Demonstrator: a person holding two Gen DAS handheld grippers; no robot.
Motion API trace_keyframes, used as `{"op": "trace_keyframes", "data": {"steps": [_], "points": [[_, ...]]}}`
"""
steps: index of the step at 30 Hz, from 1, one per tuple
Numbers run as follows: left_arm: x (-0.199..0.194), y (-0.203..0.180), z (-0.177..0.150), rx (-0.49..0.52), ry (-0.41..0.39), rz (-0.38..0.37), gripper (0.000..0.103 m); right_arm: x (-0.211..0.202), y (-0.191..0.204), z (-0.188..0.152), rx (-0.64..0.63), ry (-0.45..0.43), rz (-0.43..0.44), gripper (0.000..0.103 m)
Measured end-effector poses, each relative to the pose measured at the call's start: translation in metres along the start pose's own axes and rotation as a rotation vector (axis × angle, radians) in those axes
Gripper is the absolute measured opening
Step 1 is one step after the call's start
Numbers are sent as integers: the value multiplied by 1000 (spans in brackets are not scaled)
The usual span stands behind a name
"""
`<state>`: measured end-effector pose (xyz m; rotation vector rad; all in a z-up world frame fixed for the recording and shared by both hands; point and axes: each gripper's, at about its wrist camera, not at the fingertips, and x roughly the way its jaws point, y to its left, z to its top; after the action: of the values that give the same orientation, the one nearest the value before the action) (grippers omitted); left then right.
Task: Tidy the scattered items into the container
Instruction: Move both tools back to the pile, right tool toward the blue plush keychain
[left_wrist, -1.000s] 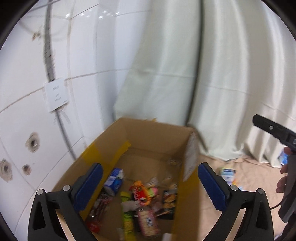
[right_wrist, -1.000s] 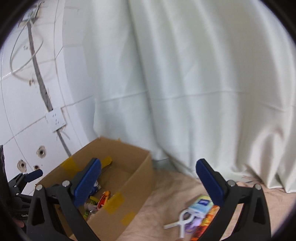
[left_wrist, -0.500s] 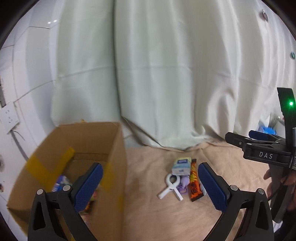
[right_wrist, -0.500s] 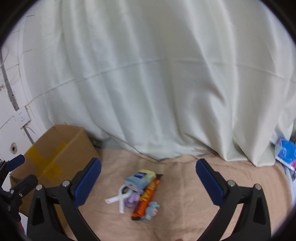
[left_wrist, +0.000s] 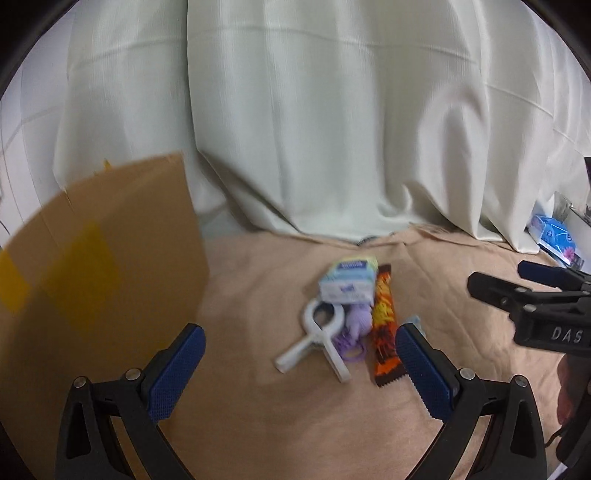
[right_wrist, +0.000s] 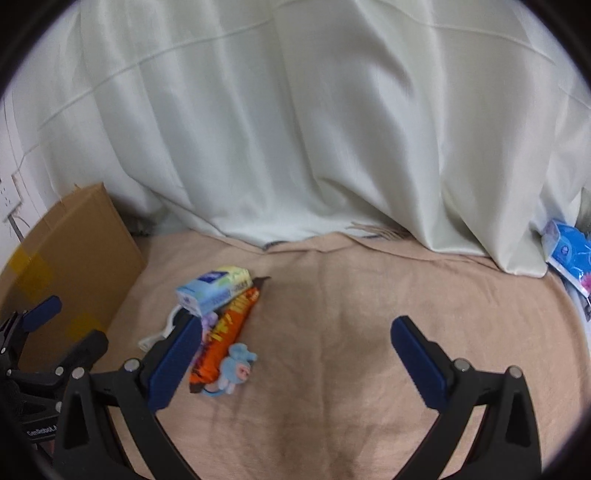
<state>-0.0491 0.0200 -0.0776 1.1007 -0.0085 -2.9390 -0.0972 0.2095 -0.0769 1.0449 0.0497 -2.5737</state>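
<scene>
hovering wide-jawed and empty — left gripper (left_wrist: 300, 369) and right gripper (right_wrist: 295, 363) over white clip (left_wrist: 318, 338), orange snack bar (left_wrist: 384, 330)

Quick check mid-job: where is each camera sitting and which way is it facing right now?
Left wrist: on the open left gripper, facing the white plastic clip on the beige cloth; the right gripper shows at its right edge.
Right wrist: on the open right gripper, facing the cloth; the left gripper shows at left.
Shared: brown cardboard box, orange snack bar.
</scene>
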Motion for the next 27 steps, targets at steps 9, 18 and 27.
{"op": "trace_keyframes", "data": {"steps": [9, 18, 27], "points": [[26, 2, -22, 11, 74, 14, 103, 33, 9, -20, -47, 91, 45, 103], [32, 16, -28, 30, 77, 36, 103, 49, 27, -24, -119, 111, 26, 80], [33, 18, -28, 27, 85, 22, 103, 59, 37, -29, -139, 137, 70, 58]]}}
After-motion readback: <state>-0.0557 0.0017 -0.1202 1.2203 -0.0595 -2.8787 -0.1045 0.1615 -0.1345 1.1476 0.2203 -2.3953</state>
